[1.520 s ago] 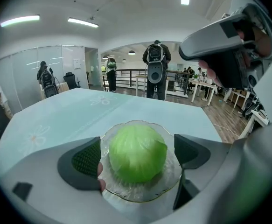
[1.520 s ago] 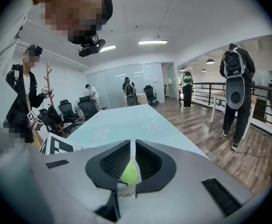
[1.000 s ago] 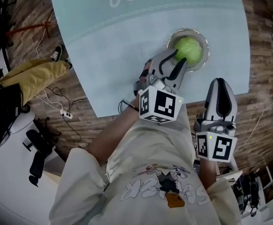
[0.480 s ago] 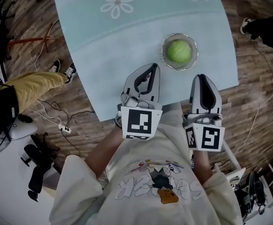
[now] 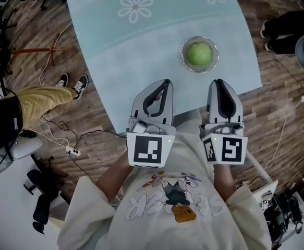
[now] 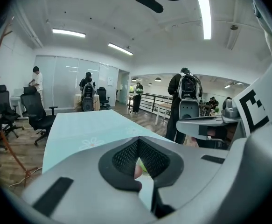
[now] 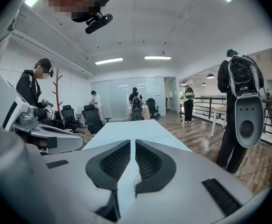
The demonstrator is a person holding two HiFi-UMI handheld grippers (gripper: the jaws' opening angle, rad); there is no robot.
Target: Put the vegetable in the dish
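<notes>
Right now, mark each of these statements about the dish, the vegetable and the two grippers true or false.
1. The green vegetable lies in the glass dish. True.
2. The left gripper is clamped on the vegetable. False: its jaws are together on nothing, apart from the dish.
3. The dish stands on the wooden floor. False: it stands on the light blue tablecloth.
4. Both grippers are held by the table's near edge, short of the dish. True.
5. The right gripper has its jaws spread wide. False: they are all but together, with nothing between them.
</notes>
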